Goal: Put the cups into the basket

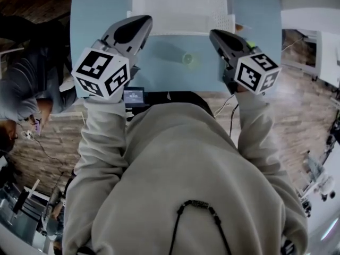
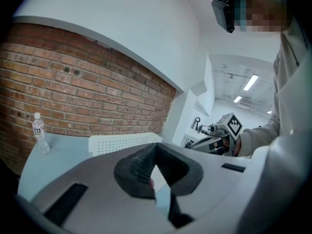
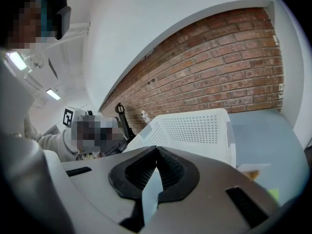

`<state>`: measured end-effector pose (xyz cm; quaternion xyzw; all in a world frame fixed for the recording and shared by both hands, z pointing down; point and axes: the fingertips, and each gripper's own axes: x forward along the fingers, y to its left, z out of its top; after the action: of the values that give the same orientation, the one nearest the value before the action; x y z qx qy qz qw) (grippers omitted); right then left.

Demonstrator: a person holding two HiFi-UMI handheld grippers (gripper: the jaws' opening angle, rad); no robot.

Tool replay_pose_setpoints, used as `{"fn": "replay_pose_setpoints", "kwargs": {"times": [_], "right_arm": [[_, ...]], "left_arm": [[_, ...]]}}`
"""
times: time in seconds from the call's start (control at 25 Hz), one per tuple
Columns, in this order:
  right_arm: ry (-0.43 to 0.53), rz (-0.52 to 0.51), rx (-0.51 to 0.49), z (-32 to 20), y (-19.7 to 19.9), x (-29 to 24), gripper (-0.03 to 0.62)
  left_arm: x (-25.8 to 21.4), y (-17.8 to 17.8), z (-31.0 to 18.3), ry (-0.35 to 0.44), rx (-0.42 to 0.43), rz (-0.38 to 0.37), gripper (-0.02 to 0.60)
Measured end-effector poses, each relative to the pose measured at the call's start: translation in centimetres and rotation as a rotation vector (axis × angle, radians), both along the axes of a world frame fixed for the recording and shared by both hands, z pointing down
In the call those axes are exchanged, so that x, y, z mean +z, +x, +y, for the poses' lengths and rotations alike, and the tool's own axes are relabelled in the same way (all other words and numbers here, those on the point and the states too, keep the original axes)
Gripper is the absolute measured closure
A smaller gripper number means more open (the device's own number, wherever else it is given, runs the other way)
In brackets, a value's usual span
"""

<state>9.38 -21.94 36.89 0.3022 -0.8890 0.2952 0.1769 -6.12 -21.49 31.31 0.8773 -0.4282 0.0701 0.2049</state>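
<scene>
1. The person's beige sweater [image 1: 186, 185] fills the lower head view, with both sleeves reaching toward 12 o'clock.
2. The left tongs [image 1: 139, 24] are clenched on nothing, tips together, above the blue tabletop [image 1: 101, 20].
3. The right tongs [image 1: 219, 36] are clenched too, and empty.
4. A small green cup [image 1: 187, 58] stands on the tabletop between them, with the left tips at its 10 o'clock and the right tips at its 2 o'clock.
5. The white basket [image 1: 180, 26] sits near the cup's 12 o'clock, apart from it.
6. A bottle [image 2: 39, 130] stands at the basket's 9 o'clock in the left gripper view.
</scene>
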Motion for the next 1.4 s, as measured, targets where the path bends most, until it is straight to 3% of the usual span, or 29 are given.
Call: {"fn": "replay_pose_setpoints", "kwargs": {"times": [1.0,1.4], "right_arm": [[-0.185,0.154,0.031,2.6,3.1,12.4,0.58],[-0.213,0.212,0.029,3.0,3.5,14.7,0.579]], "left_arm": [[11.0,2.9,3.0,-0.197,0.066,0.014,0.584],[12.8,2.8,3.6,-0.247,0.071,0.016,0.584]]}}
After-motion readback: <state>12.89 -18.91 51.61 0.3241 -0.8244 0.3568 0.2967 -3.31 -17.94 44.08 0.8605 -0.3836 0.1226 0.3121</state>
